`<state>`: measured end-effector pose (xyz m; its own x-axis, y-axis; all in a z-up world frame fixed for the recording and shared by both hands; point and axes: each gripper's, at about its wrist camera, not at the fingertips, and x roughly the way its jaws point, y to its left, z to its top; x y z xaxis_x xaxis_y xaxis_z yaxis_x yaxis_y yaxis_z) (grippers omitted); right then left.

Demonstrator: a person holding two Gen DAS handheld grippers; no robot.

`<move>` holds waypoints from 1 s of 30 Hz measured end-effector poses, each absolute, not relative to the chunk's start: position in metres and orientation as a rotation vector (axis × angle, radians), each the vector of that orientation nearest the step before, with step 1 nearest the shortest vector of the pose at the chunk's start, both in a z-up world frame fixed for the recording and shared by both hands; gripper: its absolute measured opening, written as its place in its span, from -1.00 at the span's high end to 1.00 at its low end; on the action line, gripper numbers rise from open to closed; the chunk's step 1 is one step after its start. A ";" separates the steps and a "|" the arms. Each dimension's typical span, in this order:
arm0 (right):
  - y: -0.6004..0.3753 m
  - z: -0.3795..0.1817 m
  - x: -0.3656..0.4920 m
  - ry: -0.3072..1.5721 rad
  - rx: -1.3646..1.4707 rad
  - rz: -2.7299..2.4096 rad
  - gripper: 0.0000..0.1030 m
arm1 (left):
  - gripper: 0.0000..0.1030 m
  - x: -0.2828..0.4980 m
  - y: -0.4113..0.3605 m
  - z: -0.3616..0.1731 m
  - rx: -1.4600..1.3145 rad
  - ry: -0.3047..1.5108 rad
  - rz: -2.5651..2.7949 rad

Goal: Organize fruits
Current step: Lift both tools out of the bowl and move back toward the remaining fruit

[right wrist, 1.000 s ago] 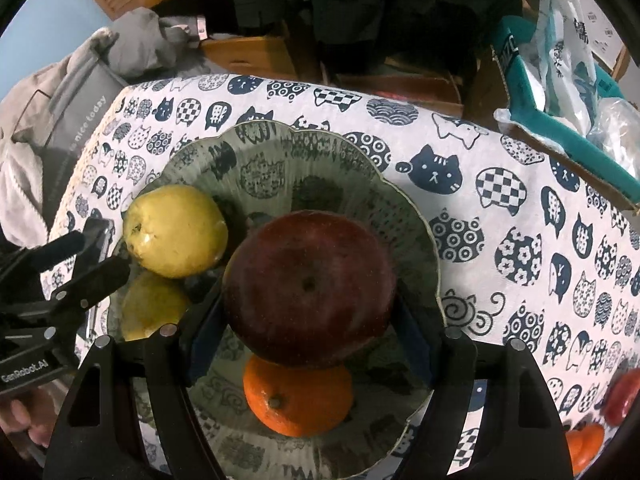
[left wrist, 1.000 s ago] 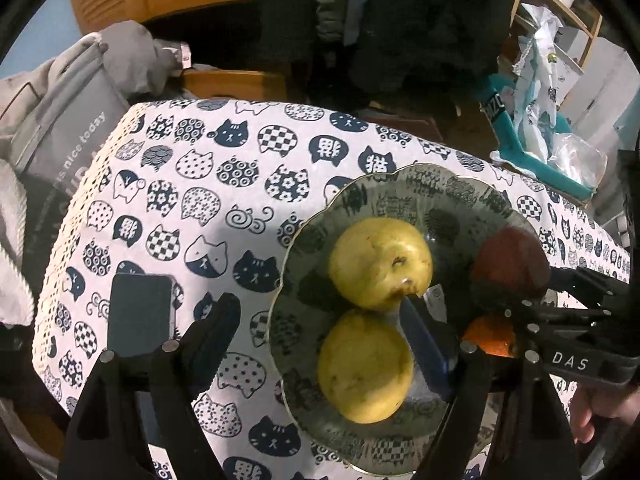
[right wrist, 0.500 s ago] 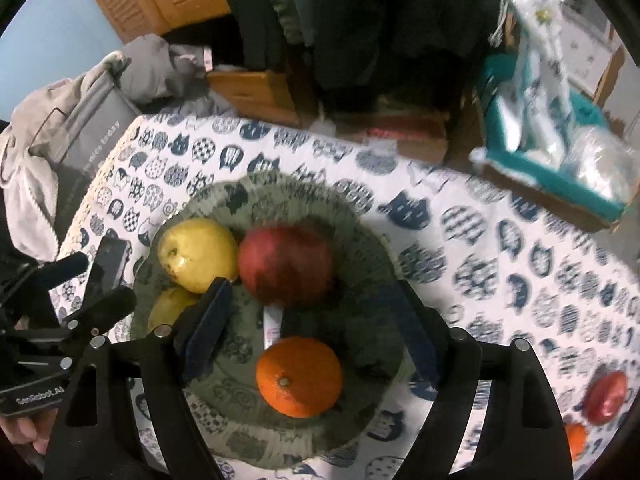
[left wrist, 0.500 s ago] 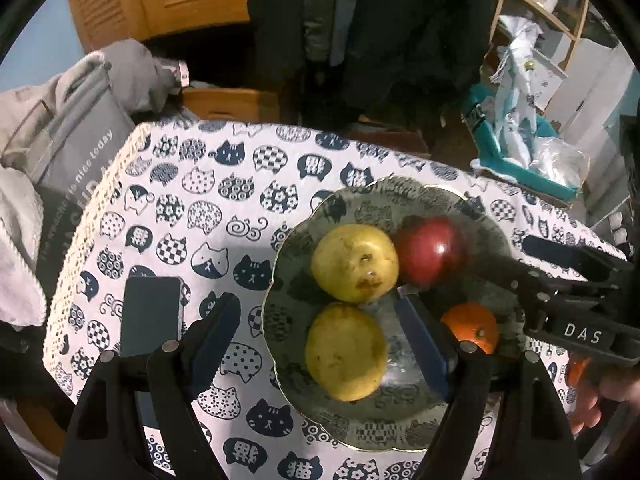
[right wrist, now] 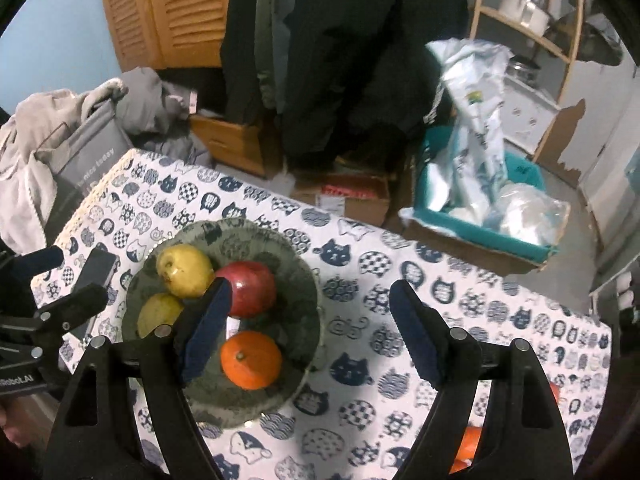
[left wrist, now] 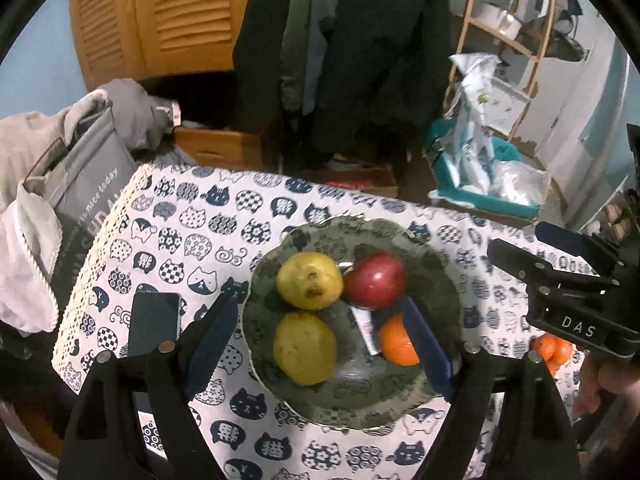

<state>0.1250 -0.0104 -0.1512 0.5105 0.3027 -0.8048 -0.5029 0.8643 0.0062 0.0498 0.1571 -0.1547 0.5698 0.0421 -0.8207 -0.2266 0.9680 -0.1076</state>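
Between the jaws of the right gripper nothing is held; they have just been opening and stand wide above the tablecloth, their left finger overlapping the dish in view; the left gripper likewise stands wide and empty above the dish, its jaws having just opened a little further, no pad pressing on any fruit.

Inside the dish lie two yellow pears side by side, a red apple touching the farther pear, and an orange just beside the apple; a small white label or slip lies on the dish floor between them.

Judgement on progress: four fruits are gathered, so the task appears well advanced; it is not finished, since small orange fruits lie on the cloth well apart from the dish, on the right side.

Condition: the farther pear shows a brown blemish; the apple is glossy and sound; the orange is bright, its stem end up.
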 end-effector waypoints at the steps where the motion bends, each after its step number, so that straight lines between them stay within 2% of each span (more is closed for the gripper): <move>1: -0.014 -0.147 0.123 0.906 -0.240 0.487 -0.58 | -0.66 0.048 0.154 -0.150 -0.207 0.942 0.155; 16: -0.087 -0.084 0.079 0.765 -0.191 0.432 -0.58 | -0.73 0.020 0.116 -0.095 -0.134 0.800 0.146; 24: -0.125 -0.067 0.056 0.734 -0.193 0.403 -0.58 | -0.86 0.007 0.086 -0.071 -0.082 0.725 0.122; 26: -0.135 -0.063 0.051 0.724 -0.199 0.393 -0.58 | -0.96 0.005 0.081 -0.067 -0.076 0.710 0.116; 30: -0.156 -0.054 0.042 0.705 -0.194 0.375 -0.58 | -0.98 0.001 0.069 -0.060 -0.061 0.689 0.095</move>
<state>0.0415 -0.1562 -0.0537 0.6987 0.2698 -0.6626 -0.3992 0.9156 -0.0481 0.0013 0.0689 -0.0596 0.7677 0.0674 -0.6372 -0.1079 0.9939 -0.0249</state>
